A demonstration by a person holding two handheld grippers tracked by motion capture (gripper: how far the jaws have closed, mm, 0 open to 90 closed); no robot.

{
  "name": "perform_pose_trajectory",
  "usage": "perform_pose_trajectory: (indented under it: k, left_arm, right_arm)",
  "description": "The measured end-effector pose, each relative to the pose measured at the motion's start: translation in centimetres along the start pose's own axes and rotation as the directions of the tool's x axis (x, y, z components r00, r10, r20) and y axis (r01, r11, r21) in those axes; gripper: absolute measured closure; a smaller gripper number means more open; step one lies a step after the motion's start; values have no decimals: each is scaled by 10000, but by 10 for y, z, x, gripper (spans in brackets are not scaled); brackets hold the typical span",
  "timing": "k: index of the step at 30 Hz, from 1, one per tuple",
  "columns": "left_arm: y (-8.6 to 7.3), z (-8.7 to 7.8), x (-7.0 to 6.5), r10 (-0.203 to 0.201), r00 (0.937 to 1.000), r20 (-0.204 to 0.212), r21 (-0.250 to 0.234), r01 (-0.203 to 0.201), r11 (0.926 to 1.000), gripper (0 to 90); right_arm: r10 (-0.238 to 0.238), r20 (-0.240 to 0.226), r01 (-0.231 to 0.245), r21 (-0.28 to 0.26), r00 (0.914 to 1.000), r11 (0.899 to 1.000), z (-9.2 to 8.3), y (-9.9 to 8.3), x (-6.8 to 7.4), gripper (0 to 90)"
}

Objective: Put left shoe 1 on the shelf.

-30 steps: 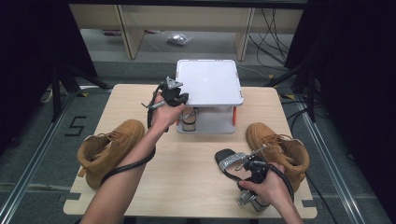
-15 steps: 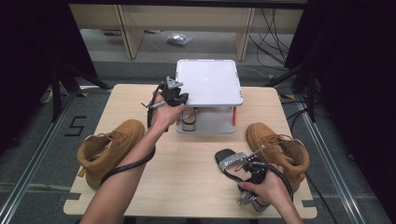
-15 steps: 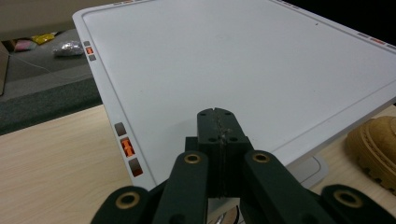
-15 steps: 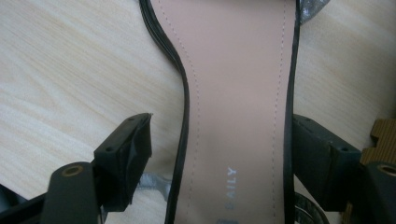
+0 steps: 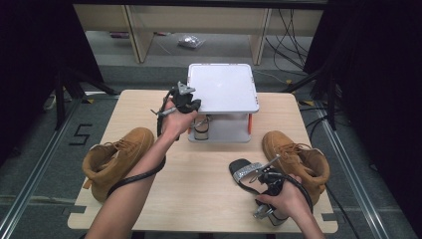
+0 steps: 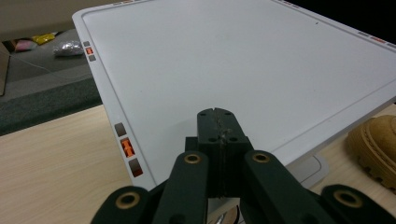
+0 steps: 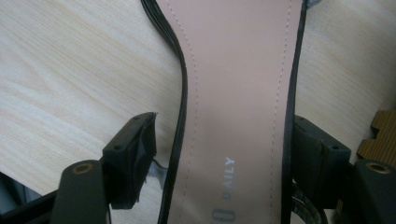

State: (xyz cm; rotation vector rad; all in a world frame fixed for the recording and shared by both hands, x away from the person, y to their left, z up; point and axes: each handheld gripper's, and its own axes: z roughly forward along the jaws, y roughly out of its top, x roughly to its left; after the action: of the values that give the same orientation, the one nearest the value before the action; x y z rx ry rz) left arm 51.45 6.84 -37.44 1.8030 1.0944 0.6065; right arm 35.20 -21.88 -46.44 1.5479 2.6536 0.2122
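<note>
Lay on the surface [image 5: 209, 169] near its front right, the black sandal [image 7: 233, 93], heel between right gripper [image 7: 219, 154] jaws just closing, left pad clear of it, beside a tan boot [image 5: 298, 157]; stayed pinched empty by the white rack's top [image 6: 233, 60], the left gripper [image 6: 217, 140].

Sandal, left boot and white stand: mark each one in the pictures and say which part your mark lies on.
Sandal [image 7: 233, 93], right gripper view, on its pink insole.
Left boot [image 5: 117, 154], high view, on its laced upper.
White stand [image 5: 221, 87], high view, on its flat top.
</note>
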Motion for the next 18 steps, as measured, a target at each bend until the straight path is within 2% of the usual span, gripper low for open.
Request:
perform_pose_trajectory:
  k: [2, 5, 8, 11, 15, 17, 18]
  left_arm:
    - [0, 0, 0, -8, 10000, 5, -14, 8, 10000, 891]
    - [0, 0, 0, 1, 10000, 16, -6, -1, 10000, 892]
    - [0, 0, 0, 23, 10000, -1, -13, -23, 10000, 892]
    - [0, 0, 0, 50, 10000, -16, 16, -50, 10000, 892]
    - [0, 0, 1, 65, 10000, 20, 14, -65, 10000, 892]
    - [0, 0, 1, 22, 10000, 33, -12, -22, 10000, 892]
    - [0, 0, 1, 30, 10000, 32, -8, -30, 10000, 892]
  right_arm:
    - [86, -14, -86, 89, 10000, 9999, 2, 1, 1, 314]
    - [-108, 108, 105, 287, 9999, 9995, 3, 3, 0, 337]
    - [-98, 97, 95, 301, 9999, 9995, 4, 4, 1, 352]
    - [-232, 317, 219, 414, 9992, 9989, 4, 6, 0, 370]
    - [47, 410, -78, 762, 9991, 9971, 3, 10, 1, 388]
    - [-134, 559, 88, 812, 9983, 9967, 3, 11, 1, 395]
    - [305, 545, -352, 858, 9980, 9957, 3, 12, 3, 403]
